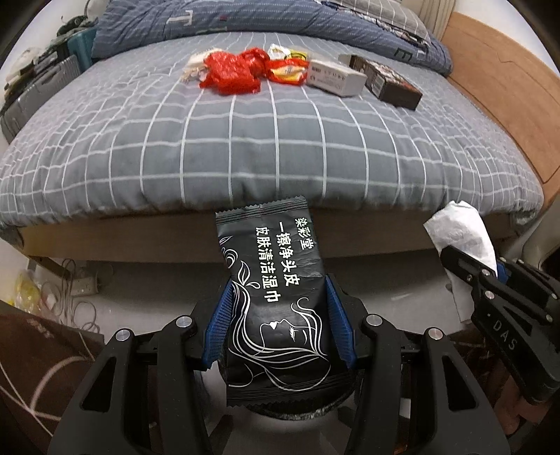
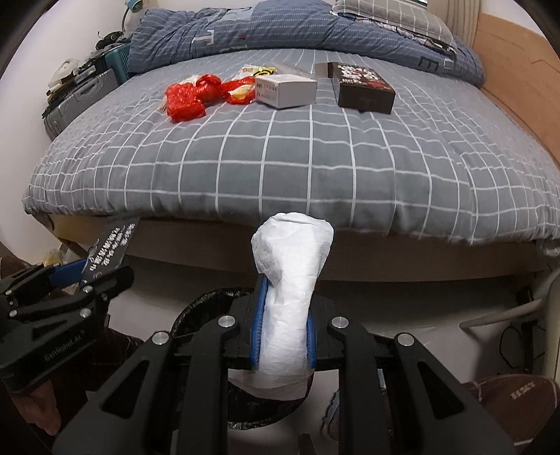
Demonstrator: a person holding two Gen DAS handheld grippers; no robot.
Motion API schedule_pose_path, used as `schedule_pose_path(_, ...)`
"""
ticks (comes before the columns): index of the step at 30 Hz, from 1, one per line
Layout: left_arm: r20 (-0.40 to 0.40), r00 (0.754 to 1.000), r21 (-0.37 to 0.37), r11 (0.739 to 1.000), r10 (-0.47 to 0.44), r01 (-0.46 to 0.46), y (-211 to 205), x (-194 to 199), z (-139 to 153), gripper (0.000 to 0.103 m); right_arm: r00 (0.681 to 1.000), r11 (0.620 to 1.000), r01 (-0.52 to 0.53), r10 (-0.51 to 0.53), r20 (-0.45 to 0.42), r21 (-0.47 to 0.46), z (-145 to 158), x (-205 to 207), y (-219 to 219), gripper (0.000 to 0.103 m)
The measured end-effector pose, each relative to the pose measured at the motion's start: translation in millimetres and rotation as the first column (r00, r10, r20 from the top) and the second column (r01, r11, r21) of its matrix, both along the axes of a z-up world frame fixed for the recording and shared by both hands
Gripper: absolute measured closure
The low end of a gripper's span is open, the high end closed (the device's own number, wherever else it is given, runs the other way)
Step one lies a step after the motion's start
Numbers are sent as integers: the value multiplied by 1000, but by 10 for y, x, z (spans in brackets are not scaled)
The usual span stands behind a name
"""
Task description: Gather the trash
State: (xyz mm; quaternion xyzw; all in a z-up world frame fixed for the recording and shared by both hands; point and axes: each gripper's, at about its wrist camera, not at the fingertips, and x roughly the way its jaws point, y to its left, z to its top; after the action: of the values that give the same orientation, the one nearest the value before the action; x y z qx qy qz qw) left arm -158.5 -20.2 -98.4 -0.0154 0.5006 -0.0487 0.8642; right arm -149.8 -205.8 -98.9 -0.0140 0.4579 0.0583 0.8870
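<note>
My left gripper [image 1: 279, 285] is shut on a black wet-wipe packet [image 1: 276, 297] with white line art, held upright in front of the bed's edge. My right gripper [image 2: 285, 301] is shut on a crumpled white tissue [image 2: 292, 266]. A black-lined bin [image 2: 196, 308] stands on the floor just below both grippers; its rim [image 1: 280, 411] shows under the packet. On the grey checked bed [image 1: 245, 140] lie red wrappers [image 1: 231, 71], an orange snack wrapper [image 1: 287, 71], a white box [image 1: 336, 80] and a dark box [image 1: 385, 84].
A folded blue quilt [image 1: 245, 21] lies at the far end of the bed. A grey suitcase [image 1: 35, 94] stands on the left. A wooden bed surround [image 1: 507, 91] runs along the right. Cables and a power strip [image 1: 77, 287] lie on the floor.
</note>
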Motion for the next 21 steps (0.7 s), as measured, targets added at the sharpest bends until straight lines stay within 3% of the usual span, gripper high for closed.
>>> schedule_pose_path(13, -84, 996, -1, 1000, -3, 3, 8, -268, -241, 53, 994, 1000, 23, -24, -103, -11, -296, -287, -50, 85)
schedule_pose_path(21, -121, 992, 28, 999, -34, 38, -57, -179, -511, 53, 989, 999, 13, -18, -145, -37, -495, -181, 0, 85)
